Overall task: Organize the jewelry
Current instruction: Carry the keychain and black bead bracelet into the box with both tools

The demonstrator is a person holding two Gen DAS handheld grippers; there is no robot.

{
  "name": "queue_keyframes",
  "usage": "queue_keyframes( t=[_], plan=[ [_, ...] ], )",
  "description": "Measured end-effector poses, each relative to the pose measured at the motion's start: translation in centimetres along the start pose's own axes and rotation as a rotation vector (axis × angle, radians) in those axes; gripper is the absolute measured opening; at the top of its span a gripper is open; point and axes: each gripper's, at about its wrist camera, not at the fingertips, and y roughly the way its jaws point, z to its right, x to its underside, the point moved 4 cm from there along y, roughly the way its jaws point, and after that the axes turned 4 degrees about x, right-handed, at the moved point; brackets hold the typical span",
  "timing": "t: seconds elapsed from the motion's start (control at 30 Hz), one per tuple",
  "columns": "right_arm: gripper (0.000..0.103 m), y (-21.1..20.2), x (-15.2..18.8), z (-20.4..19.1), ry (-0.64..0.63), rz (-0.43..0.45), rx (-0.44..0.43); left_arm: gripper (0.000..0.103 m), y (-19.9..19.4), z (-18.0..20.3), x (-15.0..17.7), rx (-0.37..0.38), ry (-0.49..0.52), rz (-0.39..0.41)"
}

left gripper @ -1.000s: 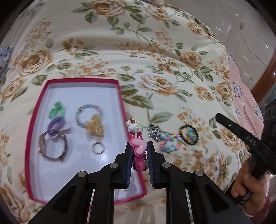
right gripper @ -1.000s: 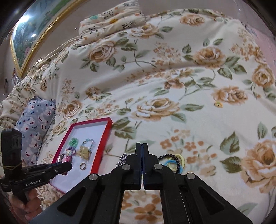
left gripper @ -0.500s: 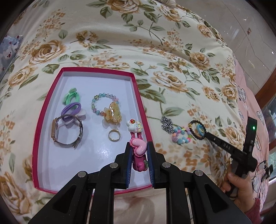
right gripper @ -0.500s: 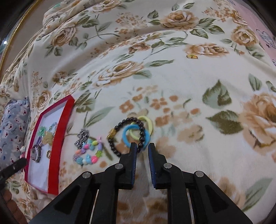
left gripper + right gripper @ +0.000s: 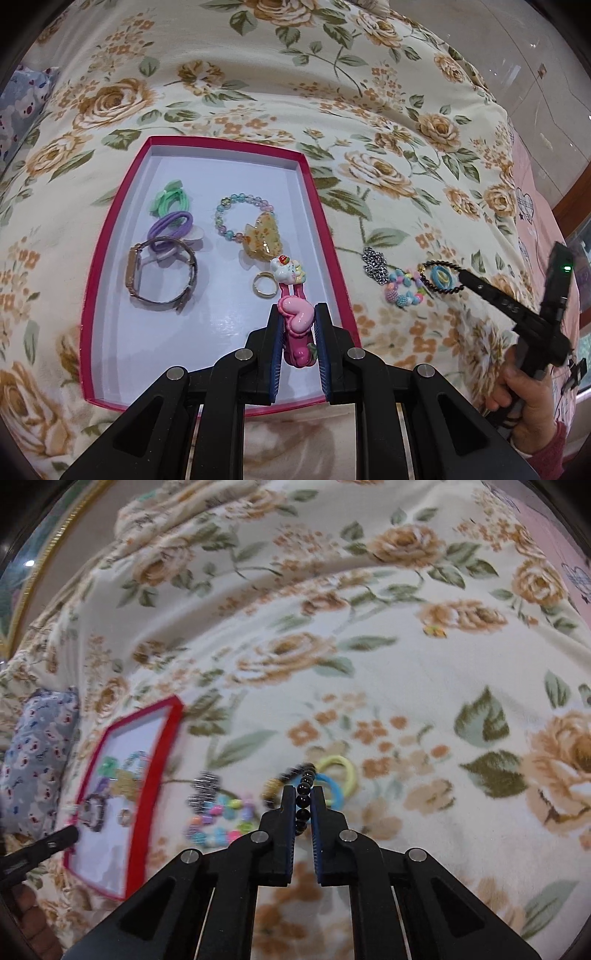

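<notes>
Left tool (image 5: 298, 325): fingers closed on a pink hair clip (image 5: 295, 317), held over the near right part of the red tray (image 5: 328, 240); the clip's white character end points toward the tray's middle.
Right tool (image 5: 303, 799): fingers nearly together around the black bead bracelet (image 5: 303, 788), a few beads showing in the narrow gap; the rest of the strand trails left onto the bedspread and is blurred.
Red tray: lies on the floral bedspread (image 5: 369, 122), white inside, toward the bed's left side as seen from the right wrist view.
In the tray: green hair tie (image 5: 169, 201), purple hair tie (image 5: 170, 225), wristwatch (image 5: 160, 275), pastel bead bracelet (image 5: 242, 218), amber claw clip (image 5: 263, 240), gold ring (image 5: 265, 290).
On the bedspread, right of the tray: silver chain piece (image 5: 375, 265), multicoloured bead bracelet (image 5: 402, 290), then the black bracelet with a blue hair tie (image 5: 332, 788) and a yellow hair tie (image 5: 341, 771) lying beside it.
Far left edge: blue patterned pillow (image 5: 33, 753).
</notes>
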Motion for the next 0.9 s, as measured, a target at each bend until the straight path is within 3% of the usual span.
queue_keyframes(
  t=[0.3,0.9],
  plan=[
    [0.007,-2.5,-0.6,-6.1,-0.078,0.03,-0.124,0.015,-1.7,-2.0,0.4,-0.011,-0.027,0.029],
    [0.007,-2.0,1.5,-17.2,-0.218,-0.024,-0.319,0.015,-3.0,-7.1,1.5,-0.068,-0.107,0.027]
  ],
)
